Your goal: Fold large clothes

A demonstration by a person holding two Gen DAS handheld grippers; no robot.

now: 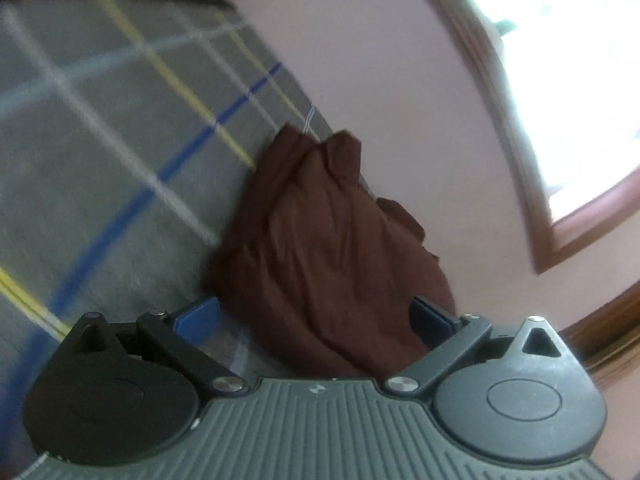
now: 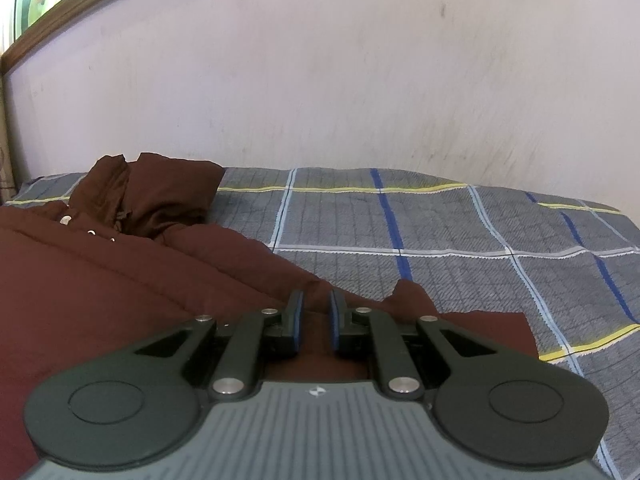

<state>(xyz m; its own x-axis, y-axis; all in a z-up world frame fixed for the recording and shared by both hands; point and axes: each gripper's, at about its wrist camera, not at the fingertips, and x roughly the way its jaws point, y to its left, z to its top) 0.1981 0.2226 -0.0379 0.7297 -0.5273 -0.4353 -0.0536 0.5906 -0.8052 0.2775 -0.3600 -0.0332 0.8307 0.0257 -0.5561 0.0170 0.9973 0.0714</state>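
Lying rumpled on the grey plaid bedspread [image 2: 440,220] near the pale wall [image 2: 320,80], the brown garment [image 2: 100,280] is spreading leftward in the right wrist view. The right gripper [image 2: 316,320] is pinching its near edge, fingers almost together. The left gripper [image 1: 316,316] is gaping wide, with the cloth bunched between its blue pads [image 1: 196,320].
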